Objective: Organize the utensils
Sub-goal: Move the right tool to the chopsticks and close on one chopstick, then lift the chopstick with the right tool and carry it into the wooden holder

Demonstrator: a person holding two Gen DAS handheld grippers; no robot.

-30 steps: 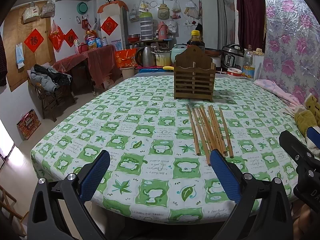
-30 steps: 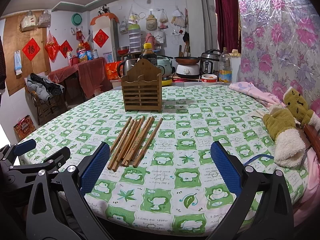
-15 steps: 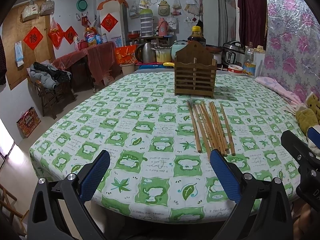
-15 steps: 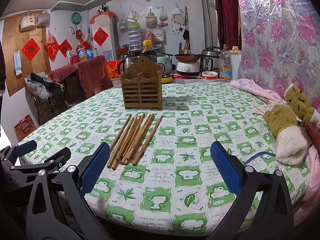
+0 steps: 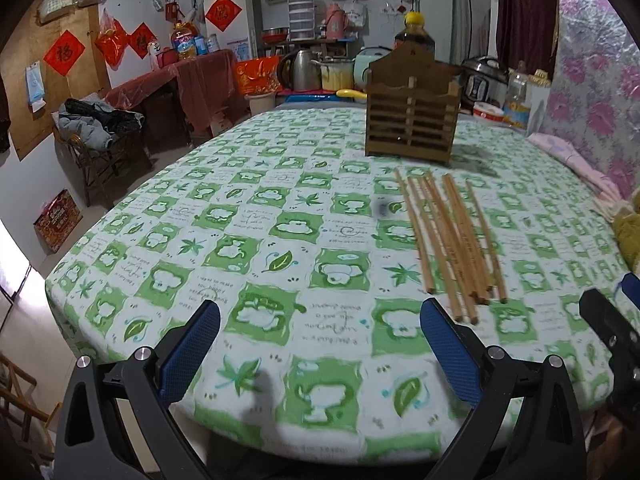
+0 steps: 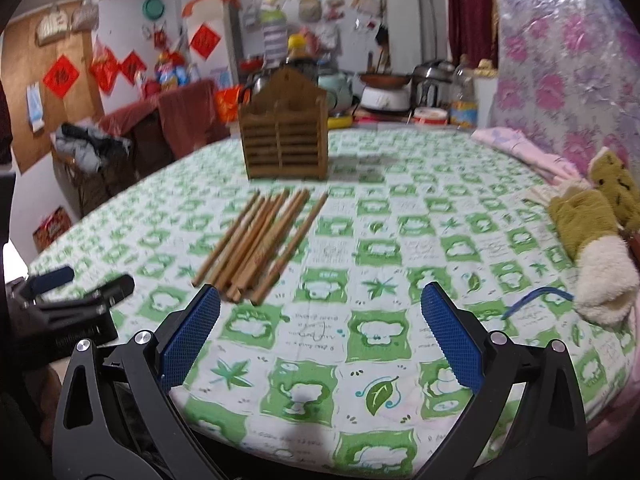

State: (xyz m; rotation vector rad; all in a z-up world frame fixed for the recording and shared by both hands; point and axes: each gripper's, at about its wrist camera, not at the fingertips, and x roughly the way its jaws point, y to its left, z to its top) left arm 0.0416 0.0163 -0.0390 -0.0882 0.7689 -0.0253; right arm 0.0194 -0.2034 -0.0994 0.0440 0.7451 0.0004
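Observation:
Several wooden chopsticks (image 5: 448,236) lie side by side on the green-and-white tablecloth (image 5: 248,248); they show in the right wrist view too, as chopsticks (image 6: 260,240). Behind them stands a slatted wooden utensil holder (image 5: 412,116), seen also as the holder (image 6: 284,140). My left gripper (image 5: 320,344) is open over the table's near edge, with the chopstick ends just beyond its right fingertip. My right gripper (image 6: 320,332) is open too, the chopstick ends just past its left fingertip. Neither holds anything.
A plush toy (image 6: 596,236) and pink cloth (image 6: 520,148) lie at the table's right side. A blue cord (image 6: 528,300) rests near the toy. Pots, a kettle and bottles crowd the counter (image 5: 320,68) behind the holder. A chair with clothes (image 5: 96,128) stands left.
Both grippers have moved forward over the table edge, toward the chopsticks. Both stay open. The chopsticks and the holder have not moved.

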